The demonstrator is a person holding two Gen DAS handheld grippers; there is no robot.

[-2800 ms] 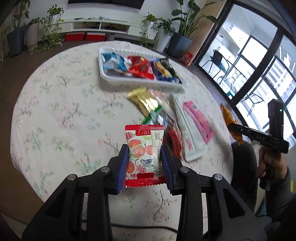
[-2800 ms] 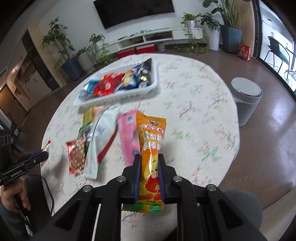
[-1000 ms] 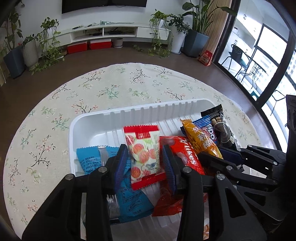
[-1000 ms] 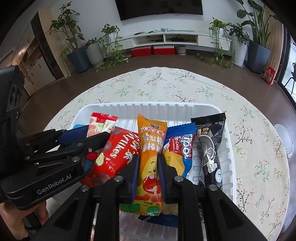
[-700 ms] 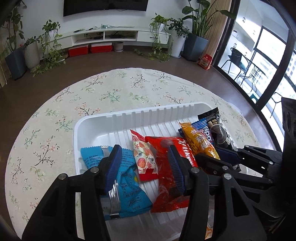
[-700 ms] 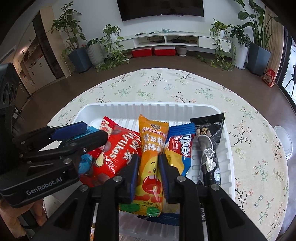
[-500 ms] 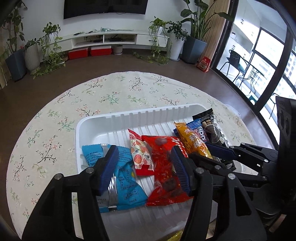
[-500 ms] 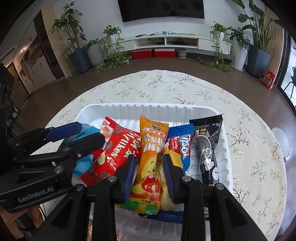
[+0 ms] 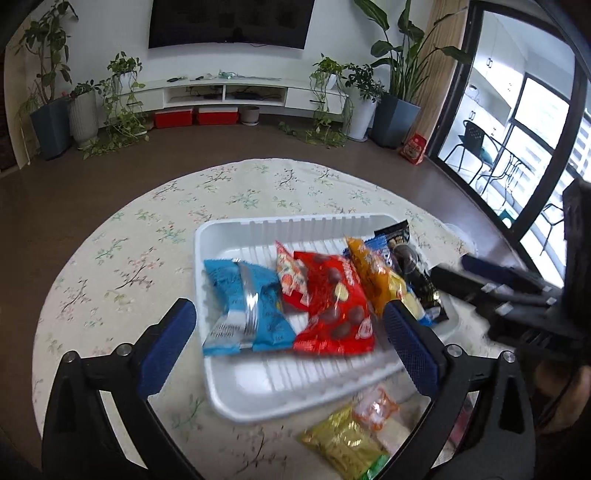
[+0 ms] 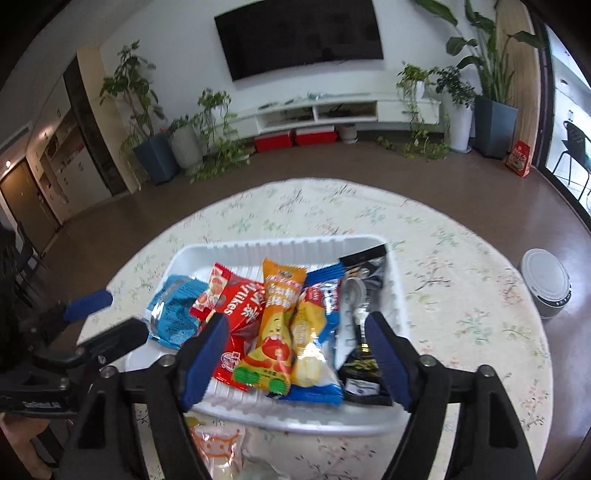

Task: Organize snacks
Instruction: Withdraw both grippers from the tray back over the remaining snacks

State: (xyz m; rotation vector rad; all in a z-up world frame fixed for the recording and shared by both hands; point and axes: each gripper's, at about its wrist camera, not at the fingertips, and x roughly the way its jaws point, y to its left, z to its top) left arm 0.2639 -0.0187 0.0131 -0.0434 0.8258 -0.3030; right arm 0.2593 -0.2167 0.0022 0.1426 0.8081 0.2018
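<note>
wall TV [image 10: 303, 35] — potted plants [image 9: 395, 110] | white bin [image 10: 546, 284] on floor — red boxes [image 9: 194, 117]

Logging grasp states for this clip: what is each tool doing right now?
Left tool: jaws opening, holding nothing.
Right tool: jaws opening, holding nothing; orange packet lies released in the tray.
</note>
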